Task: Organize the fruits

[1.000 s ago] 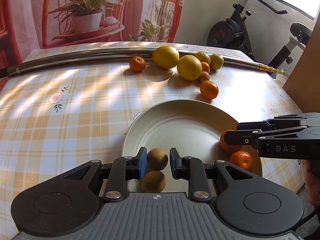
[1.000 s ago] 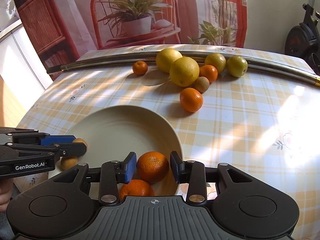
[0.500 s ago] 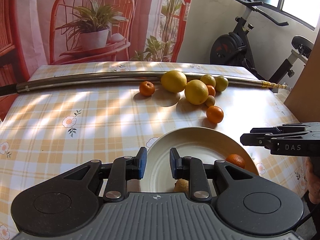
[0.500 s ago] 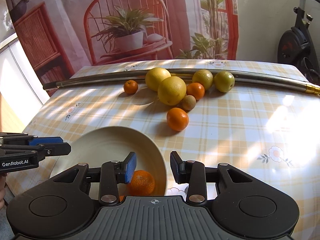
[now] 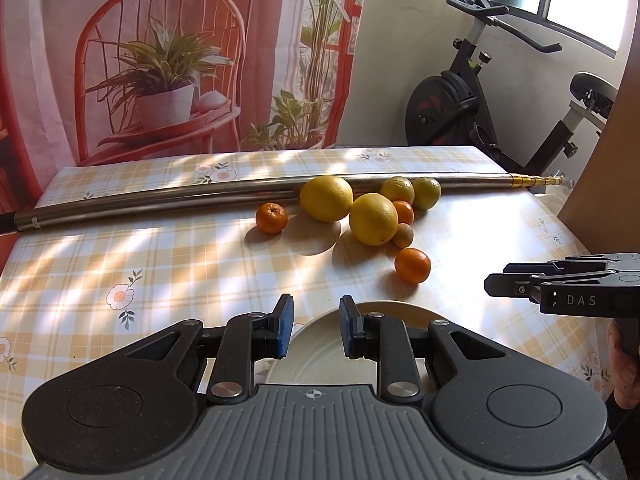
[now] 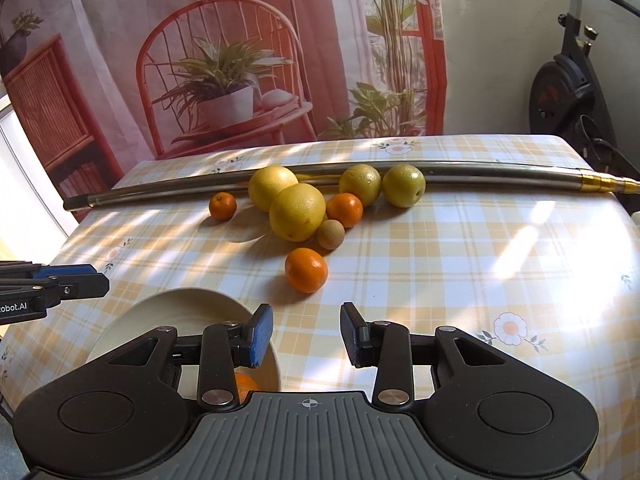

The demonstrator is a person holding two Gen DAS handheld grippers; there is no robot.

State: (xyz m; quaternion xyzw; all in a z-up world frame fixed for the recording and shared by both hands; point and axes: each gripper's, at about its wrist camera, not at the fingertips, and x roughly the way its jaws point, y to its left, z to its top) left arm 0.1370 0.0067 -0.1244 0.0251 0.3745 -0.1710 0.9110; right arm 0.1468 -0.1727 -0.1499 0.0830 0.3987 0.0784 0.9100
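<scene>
Both grippers hang above the near edge of a table (image 6: 460, 240) with a checked yellow cloth. The left gripper (image 5: 316, 326) has its jaws parted wide with nothing between them; below and just beyond its fingertips lies the far rim of a cream plate (image 5: 384, 305). The right gripper (image 6: 307, 332) is likewise spread wide and empty. In its view the plate (image 6: 176, 312) sits at 8 o'clock from the jaws, and an orange (image 6: 244, 386) in the plate peeks out under the blue left finger (image 6: 260, 334).

The loose fruit is clustered at 12 o'clock, far across the table, against a long metal pole (image 6: 480, 170). Nearest is a mandarin (image 6: 306, 270), standing alone. Behind it a small brown fruit (image 6: 331, 234) touches a big yellow citrus (image 6: 297, 212), which overlaps a second big yellow one (image 6: 272, 186) at its 11 o'clock. Another mandarin (image 6: 345, 210) sits just at 1 o'clock of the brown fruit. Two yellow-green fruits (image 6: 360, 184) (image 6: 403, 185) rest side by side against the pole. A small mandarin (image 6: 223, 206) lies apart at 9 o'clock of the cluster.

In the left view the right gripper's fingers (image 5: 520, 280) enter from 3 o'clock, level with the nearest mandarin (image 5: 413, 265). An exercise bike (image 5: 480, 104) stands beyond the table at 1 o'clock.
</scene>
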